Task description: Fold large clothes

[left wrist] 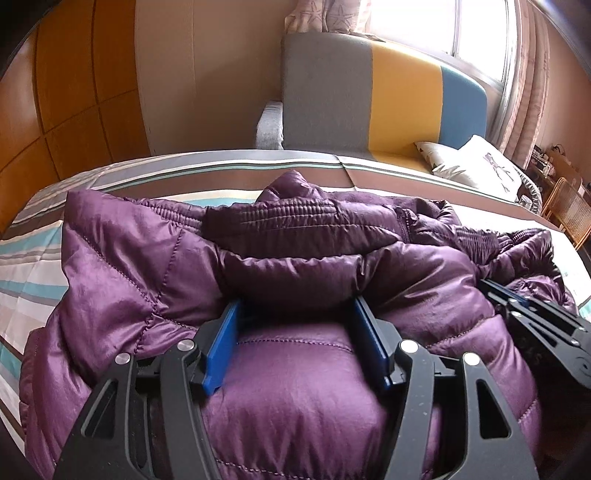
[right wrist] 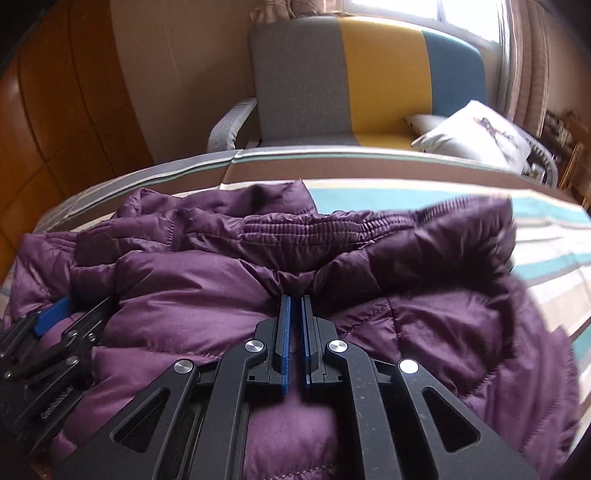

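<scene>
A purple quilted down jacket (left wrist: 155, 266) lies bunched on the striped bed (left wrist: 33, 258). My left gripper (left wrist: 295, 306) is open, its blue pads (left wrist: 223, 347) wide apart with a puffed fold of the jacket between them. My right gripper (right wrist: 295, 301) is shut on a pinch of the jacket (right wrist: 192, 295) near its middle fold, blue pads (right wrist: 284, 332) almost touching. The right gripper shows at the right edge of the left wrist view (left wrist: 535, 325). The left gripper shows at the left edge of the right wrist view (right wrist: 51, 317).
A grey, yellow and blue sofa (left wrist: 369, 96) stands beyond the bed's far edge with white cushions (left wrist: 480, 166). A wooden wardrobe (left wrist: 74, 92) is at the left. A window with curtains (left wrist: 480, 26) and a cane chair (left wrist: 569, 210) are at the right.
</scene>
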A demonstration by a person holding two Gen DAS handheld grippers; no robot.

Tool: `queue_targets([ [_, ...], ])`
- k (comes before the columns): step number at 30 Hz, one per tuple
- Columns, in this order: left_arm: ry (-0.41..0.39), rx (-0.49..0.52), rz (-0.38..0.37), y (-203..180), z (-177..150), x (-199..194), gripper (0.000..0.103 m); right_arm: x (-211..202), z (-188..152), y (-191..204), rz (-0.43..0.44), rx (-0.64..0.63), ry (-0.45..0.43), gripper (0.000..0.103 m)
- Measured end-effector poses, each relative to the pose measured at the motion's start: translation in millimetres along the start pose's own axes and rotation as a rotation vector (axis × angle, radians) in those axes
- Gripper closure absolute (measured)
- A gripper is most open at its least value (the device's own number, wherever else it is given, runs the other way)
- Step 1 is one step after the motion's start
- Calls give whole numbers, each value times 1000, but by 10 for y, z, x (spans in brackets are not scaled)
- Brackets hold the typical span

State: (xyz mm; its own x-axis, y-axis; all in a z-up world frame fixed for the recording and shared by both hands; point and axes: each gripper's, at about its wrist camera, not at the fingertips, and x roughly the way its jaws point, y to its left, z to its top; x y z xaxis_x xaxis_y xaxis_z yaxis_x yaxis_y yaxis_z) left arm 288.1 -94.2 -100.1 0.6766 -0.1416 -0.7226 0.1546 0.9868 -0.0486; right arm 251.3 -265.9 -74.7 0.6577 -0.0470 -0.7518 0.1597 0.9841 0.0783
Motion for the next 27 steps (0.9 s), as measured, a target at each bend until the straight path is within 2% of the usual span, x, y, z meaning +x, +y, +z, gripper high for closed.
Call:
queue_targets([
  [5, 13, 0, -3, -16, 28, -13, 41, 21, -12, -21, -5, 1, -2, 98],
  [8, 27, -11, -5, 66, 73, -109, 26, 10, -15, -32, 2, 9, -3, 98],
  [11, -18, -9, 61, 270, 139, -245, 24, -2, -17, -33, 8, 13, -6, 98],
  [13, -39, -43, 117, 484, 176, -270, 24, -8, -10, -48, 9, 13, -6, 98],
  [15, -4, -85, 162, 687, 173, -178, 23, -12, -6, -49, 9, 13, -6, 98],
  [16, 24, -109, 168, 775, 150, -100, 20, -15, -6, -51, 9, 12, -7, 98],
  [18, 44, -182, 99, 923, 89, 23, 18, -17, -7, -55, 10, 12, -8, 98],
  [22, 56, -158, 130, 839, 78, 115, 15, -10, -13, -50, 4, 8, -8, 98],
  [25, 54, -163, 126, 834, 58, 85, 14, -9, -23, -21, -3, 8, -12, 98],
  [27, 51, -162, 135, 808, 7, -8, 9, -4, -22, -15, -3, 8, -13, 98],
])
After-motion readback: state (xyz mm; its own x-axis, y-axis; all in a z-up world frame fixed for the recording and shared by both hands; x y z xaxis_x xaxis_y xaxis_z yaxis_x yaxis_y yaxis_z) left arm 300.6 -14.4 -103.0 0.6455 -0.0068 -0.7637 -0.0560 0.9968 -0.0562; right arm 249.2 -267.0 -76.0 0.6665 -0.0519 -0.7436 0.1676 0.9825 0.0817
